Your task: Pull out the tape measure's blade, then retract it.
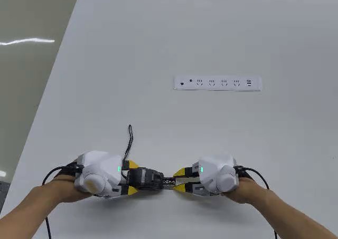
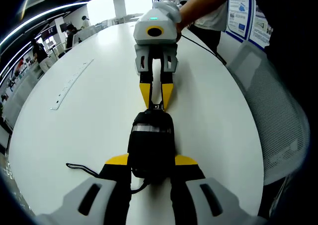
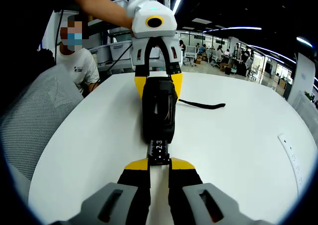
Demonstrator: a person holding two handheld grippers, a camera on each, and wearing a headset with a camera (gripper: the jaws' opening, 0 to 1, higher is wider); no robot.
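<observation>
At the worktop's point(image 1: 158, 49) near edge, we are clenching the left claw point(image 1: 134, 177) on the tape measure point(image 1: 146, 179) and the right claw point(image 1: 179, 180) on its short-drawn blade point(image 3: 159, 150); best pulling straight apart, level.

A white table point(image 1: 158, 49) carries a white power strip point(image 1: 217, 83), flat on its surface, and a black wrist strap point(image 1: 128, 141) trailing loose nearer the person.

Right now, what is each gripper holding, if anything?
Left gripper: shut on the black tape measure case.
Right gripper: shut on the numbered blade tip.
</observation>
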